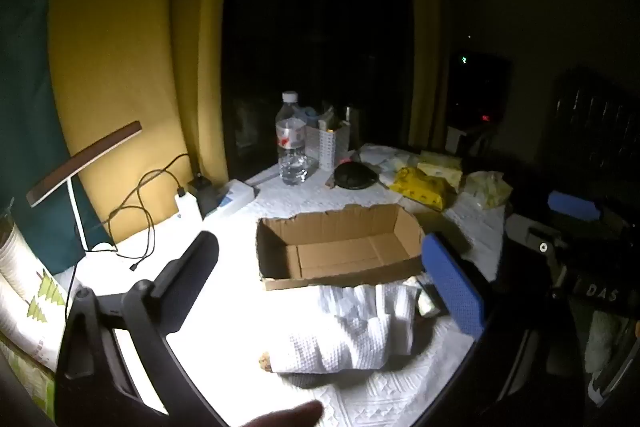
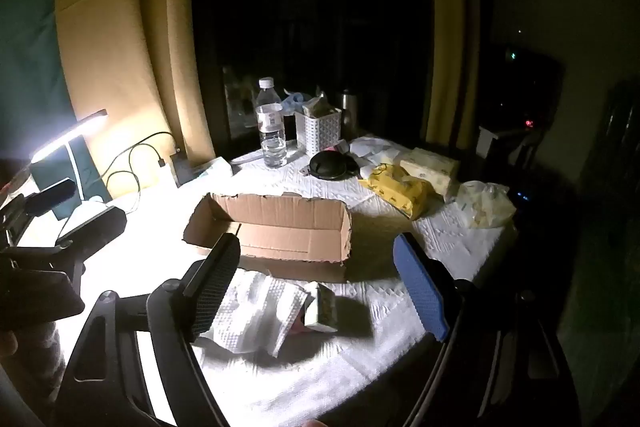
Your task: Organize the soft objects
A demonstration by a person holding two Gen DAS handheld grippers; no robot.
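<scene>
Light: dark room; the lamp (image 2: 68,135) at the far left lights the worktop (image 1: 224,331), which is covered in a white textured cloth.
Left tool (image 1: 332,283): released, jaws spread wide, nothing between the pads; it hangs above the near worktop, tilted down.
Right tool (image 2: 316,287): released, jaws wide, nothing gripped; also tilted down over the near edge.
Towel (image 1: 352,331): white waffle-weave, crumpled, lying on the worktop just in front of the box, under both tools, touched by neither.
Small pack (image 2: 322,307): lies against the towel's right end; its print is too dim to read.
Box (image 1: 340,243): open cardboard, torn rim, nothing visible inside, mid-worktop.
Yellow pack (image 2: 396,191): soft wipes or tissue pack, right of the box and behind it.
Tissue packs (image 2: 430,167): pale, just beyond the yellow pack.
Bag (image 2: 484,205): crinkled clear plastic, at the right edge.
Bottle (image 1: 291,143): clear, upright, behind the box.
Basket (image 2: 322,131): white, perforated, beside the bottle.
Black disc (image 2: 330,165): round, flat, between basket and yellow pack.
Cables (image 1: 140,211): black, looped, far left near the lamp.
</scene>
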